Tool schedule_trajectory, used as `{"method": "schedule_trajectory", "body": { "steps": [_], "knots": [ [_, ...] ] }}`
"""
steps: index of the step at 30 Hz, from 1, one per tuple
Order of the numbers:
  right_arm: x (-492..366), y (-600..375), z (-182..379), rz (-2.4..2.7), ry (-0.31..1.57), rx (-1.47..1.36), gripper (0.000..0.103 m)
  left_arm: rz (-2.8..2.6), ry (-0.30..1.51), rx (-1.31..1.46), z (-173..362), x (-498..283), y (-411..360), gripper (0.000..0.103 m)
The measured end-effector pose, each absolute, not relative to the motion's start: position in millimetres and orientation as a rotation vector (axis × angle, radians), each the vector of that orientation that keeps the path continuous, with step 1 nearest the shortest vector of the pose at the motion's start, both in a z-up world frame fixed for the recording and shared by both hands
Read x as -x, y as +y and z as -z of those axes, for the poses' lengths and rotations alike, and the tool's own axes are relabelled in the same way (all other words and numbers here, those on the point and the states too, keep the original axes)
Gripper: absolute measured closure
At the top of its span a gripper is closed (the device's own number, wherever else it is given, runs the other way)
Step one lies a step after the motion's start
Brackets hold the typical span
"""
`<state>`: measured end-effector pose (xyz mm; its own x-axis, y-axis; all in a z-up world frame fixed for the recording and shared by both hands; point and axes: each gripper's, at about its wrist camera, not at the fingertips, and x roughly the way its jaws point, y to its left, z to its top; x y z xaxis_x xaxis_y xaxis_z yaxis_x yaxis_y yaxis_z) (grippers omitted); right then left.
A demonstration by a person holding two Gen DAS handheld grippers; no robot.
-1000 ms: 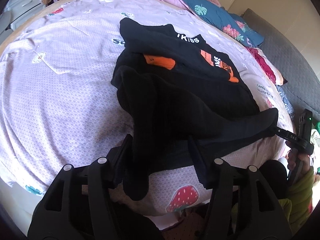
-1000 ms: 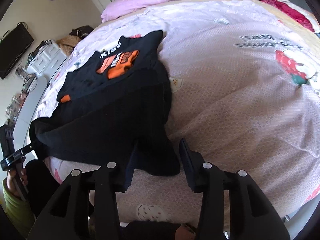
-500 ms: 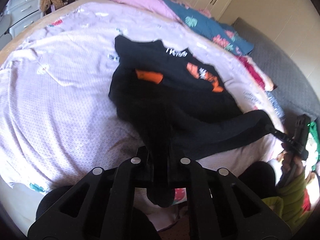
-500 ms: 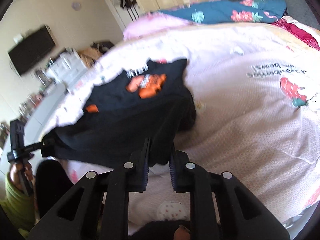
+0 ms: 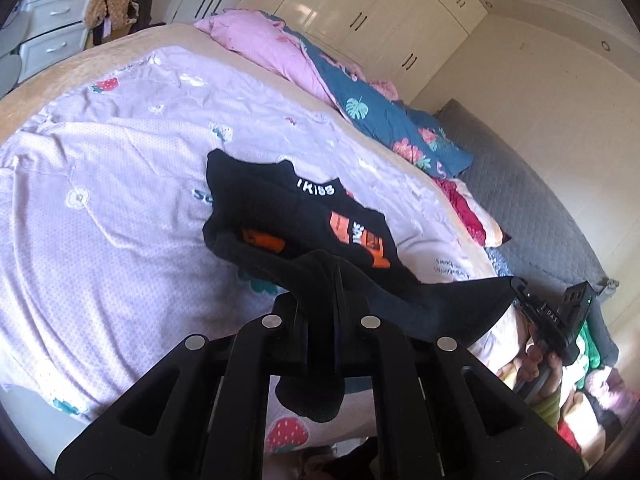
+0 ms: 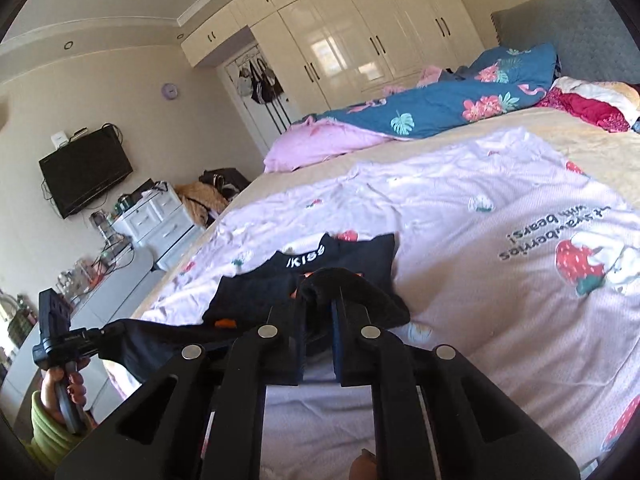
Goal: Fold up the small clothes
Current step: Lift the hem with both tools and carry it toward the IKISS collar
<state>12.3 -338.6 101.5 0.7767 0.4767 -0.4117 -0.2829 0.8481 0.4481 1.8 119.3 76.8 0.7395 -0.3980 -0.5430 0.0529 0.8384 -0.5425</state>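
A black shirt (image 5: 288,204) with orange patches and white lettering at the collar lies on the lilac strawberry sheet (image 5: 120,240). Its near hem is lifted off the bed and stretched between both grippers. My left gripper (image 5: 335,276) is shut on one hem corner, and a flap of cloth hangs below its fingers. In the right wrist view my right gripper (image 6: 320,304) pinches the other corner of the black shirt (image 6: 360,252), its jaws still closing on the cloth. Each gripper shows in the other's view, held in a hand: the right gripper (image 5: 520,288) and the left gripper (image 6: 96,334).
Pink and blue floral quilts (image 5: 320,76) are bunched along the far side of the bed. A grey headboard (image 5: 540,208) is on the right, with a heap of clothes (image 5: 600,400) near it. White drawers (image 6: 160,220), a wall television (image 6: 84,168) and wardrobes (image 6: 360,28) line the room.
Both grippers have shut on the shirt's near hem and risen, lifting that edge off the bed. The cameras now look more level, so more of the room shows.
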Motion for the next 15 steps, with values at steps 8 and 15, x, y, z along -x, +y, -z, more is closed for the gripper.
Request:
{"method": "schedule_trajectory", "body": {
  "steps": [8,15],
  "knots": [
    [-46,-338,-112,-0.396,0.528,-0.448,0.094,0.243,0.666,0.616,-79,-30,136,0.101],
    [-77,-330,-114,-0.366,0.534,-0.466,0.094,0.217,0.652,0.681,-71,-55,150,0.101]
  ]
}}
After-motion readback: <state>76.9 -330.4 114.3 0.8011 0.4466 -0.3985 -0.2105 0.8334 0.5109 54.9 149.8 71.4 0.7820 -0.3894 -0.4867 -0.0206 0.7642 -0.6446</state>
